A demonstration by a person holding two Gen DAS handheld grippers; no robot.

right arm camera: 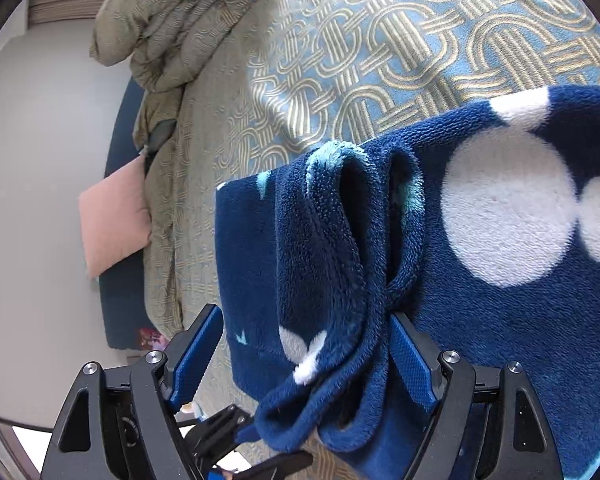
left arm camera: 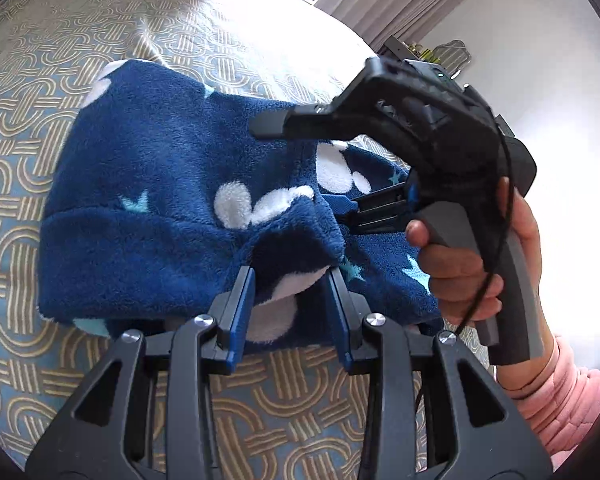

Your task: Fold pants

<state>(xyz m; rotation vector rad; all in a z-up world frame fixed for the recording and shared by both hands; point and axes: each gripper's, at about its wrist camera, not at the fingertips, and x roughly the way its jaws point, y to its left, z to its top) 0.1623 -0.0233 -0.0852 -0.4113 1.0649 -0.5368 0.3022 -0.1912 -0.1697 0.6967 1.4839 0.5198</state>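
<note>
Daylight from a window falls on the bed, and its blue-grey bedspread with a woven gold loop pattern (left arm camera: 60, 92) carries everything you work on. On that bedspread lie the dark blue fleece pants with white blobs and pale stars (left arm camera: 148, 200), already folded into a thick bundle whose long side runs left to right across the left wrist view.

Your left gripper (left arm camera: 292, 292) is at the near edge of the pants. Its blue pads stand narrowly apart, with a fold of fleece bulging up between them; I cannot tell if the pads press it or only stand beside it.

Your right gripper (right arm camera: 304, 360) comes to the pants from their right end, held by your hand (left arm camera: 460, 272) in a pink sleeve (left arm camera: 564, 400). Its jaws are wide. The right pad touches the rolled edge of the fleece, and the left pad stands free of it, so this gripper holds nothing.

Both grippers are at the pants, left on the long side and right on the short end. My judgement: the next fold turns across the long axis, so the right end must travel toward the left end.
</note>
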